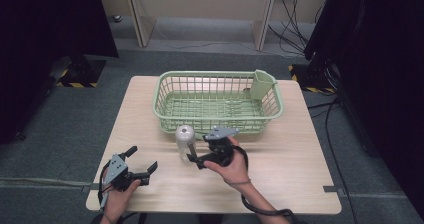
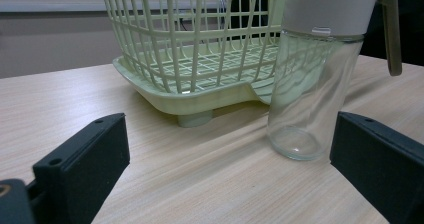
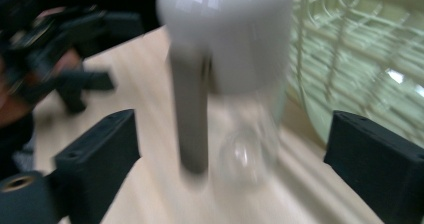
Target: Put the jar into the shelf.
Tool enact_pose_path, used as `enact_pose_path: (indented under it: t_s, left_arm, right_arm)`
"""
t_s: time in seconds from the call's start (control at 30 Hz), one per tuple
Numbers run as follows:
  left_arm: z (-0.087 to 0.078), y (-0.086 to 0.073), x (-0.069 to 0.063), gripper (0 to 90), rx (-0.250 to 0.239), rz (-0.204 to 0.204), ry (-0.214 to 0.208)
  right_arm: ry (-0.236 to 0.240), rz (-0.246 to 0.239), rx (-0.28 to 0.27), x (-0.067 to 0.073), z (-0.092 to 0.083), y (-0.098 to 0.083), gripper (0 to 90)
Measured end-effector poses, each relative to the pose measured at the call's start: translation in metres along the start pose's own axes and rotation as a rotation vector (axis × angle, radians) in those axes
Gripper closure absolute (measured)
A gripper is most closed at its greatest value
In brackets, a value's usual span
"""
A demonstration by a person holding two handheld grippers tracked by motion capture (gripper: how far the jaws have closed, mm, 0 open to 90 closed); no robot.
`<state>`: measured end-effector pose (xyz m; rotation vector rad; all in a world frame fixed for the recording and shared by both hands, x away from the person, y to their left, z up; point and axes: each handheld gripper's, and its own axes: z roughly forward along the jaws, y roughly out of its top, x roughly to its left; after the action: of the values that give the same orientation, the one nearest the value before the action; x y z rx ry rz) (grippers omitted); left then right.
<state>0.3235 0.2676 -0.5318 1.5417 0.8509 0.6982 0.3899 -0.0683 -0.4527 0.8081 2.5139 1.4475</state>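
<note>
The right gripper (image 1: 196, 159) has its jaws spread wide and holds nothing; the clear glass bottle (image 3: 240, 109) with its grey pump cap stands upright on the table (image 1: 285, 184) straight ahead of it, between the two jaws but touching neither. To grip well, I judge the jaws should close on the glass body below the cap, clear of the lever hanging down its side. Just beyond the bottle sits the green basket (image 1: 165, 111); off to the side the left gripper (image 1: 137, 166) waits, also wide open and empty.

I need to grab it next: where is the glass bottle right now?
The glass bottle stands upright on the table, just in front of the green basket, beside the right gripper.
</note>
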Motion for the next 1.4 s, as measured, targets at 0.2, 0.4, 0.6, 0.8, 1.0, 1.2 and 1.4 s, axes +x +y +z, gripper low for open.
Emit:
enact_pose_path:
  t_s: [0.2, 0.4, 0.6, 0.8, 1.0, 1.2, 1.4]
  left_arm:
    - [0.000, 0.000, 0.000, 2.1, 0.008, 0.002, 0.012]
    - [0.000, 0.000, 0.000, 2.1, 0.005, 0.002, 0.020]
    - [0.000, 0.000, 0.000, 2.1, 0.006, 0.002, 0.019]
    - [0.000, 0.000, 0.000, 2.1, 0.006, 0.001, 0.019]
    - [0.000, 0.000, 0.000, 2.1, 0.008, 0.002, 0.020]
    - [0.000, 0.000, 0.000, 2.1, 0.008, 0.002, 0.018]
    - [0.001, 0.000, 0.000, 2.1, 0.009, 0.003, 0.018]
  right_arm:
    - [-0.043, -0.014, 0.003, -0.007, -0.079, -0.061, 2.3]
    - [-0.098, 0.016, -0.010, -0.007, -0.118, -0.101, 2.5]
    - [-0.126, 0.054, -0.044, -0.012, -0.128, -0.109, 2.8]
    - [-0.114, 0.052, -0.050, -0.010, -0.121, -0.106, 3.0]
    - [-0.096, 0.028, -0.048, -0.006, -0.113, -0.094, 3.0]
    - [-0.085, 0.012, -0.046, -0.004, -0.105, -0.084, 3.0]
    - [-0.075, 0.006, -0.051, -0.004, -0.099, -0.077, 3.1]
